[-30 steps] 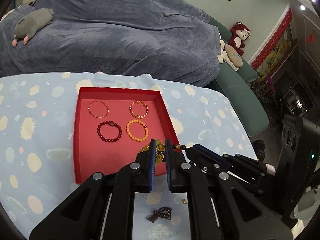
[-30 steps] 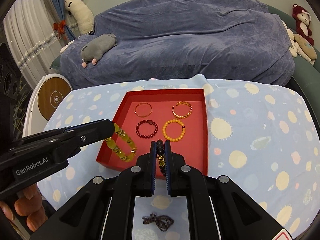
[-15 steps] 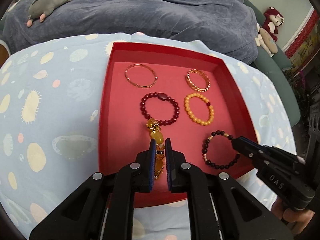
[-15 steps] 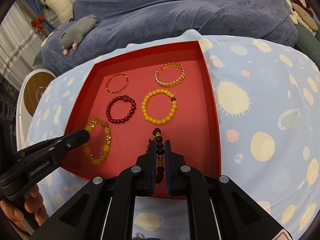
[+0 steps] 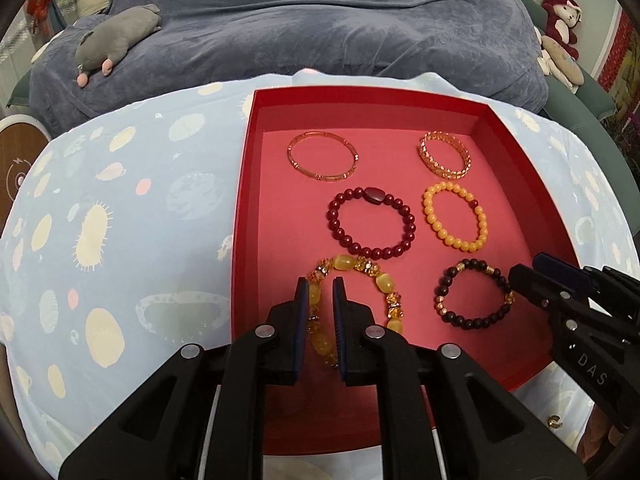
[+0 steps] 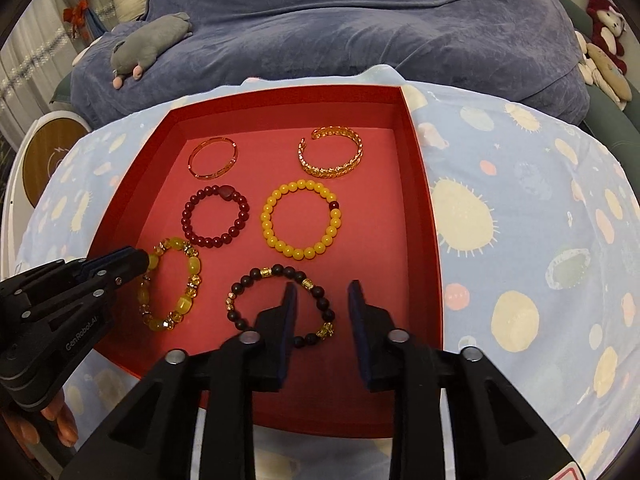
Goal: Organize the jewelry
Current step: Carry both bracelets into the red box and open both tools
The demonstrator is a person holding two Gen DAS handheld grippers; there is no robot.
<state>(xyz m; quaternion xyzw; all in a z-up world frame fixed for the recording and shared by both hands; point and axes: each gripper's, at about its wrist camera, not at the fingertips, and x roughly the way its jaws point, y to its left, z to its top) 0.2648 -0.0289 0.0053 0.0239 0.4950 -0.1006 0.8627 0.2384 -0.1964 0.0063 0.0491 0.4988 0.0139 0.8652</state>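
A red tray [image 5: 244, 184] [image 6: 424, 184] on the table holds several bracelets. My left gripper [image 5: 320, 282] [image 6: 138, 260] is slightly open around the left side of a yellow amber bracelet [image 5: 352, 268] [image 6: 192, 268] that lies flat on the tray floor. My right gripper [image 6: 321, 286] [image 5: 528, 270] is open over the right side of a black bead bracelet [image 6: 280, 272] [image 5: 472, 320], which lies flat beside the amber one. Behind them lie a dark red bead bracelet [image 5: 370, 224], an orange bead bracelet [image 5: 456, 216], a thin gold bangle [image 5: 322, 156] and a gold chain cuff [image 5: 444, 154].
The table has a light blue patterned cloth [image 5: 120, 208]. A small gold piece [image 5: 554, 422] lies on the cloth right of the tray's front corner. A sofa under a blue-grey blanket [image 5: 320, 20] with a grey plush [image 5: 116, 38] stands behind.
Both grippers lowered their bracelets onto the tray floor. The right jaws opened wide and let go of the black bracelet; the left jaws parted slightly around the amber one.
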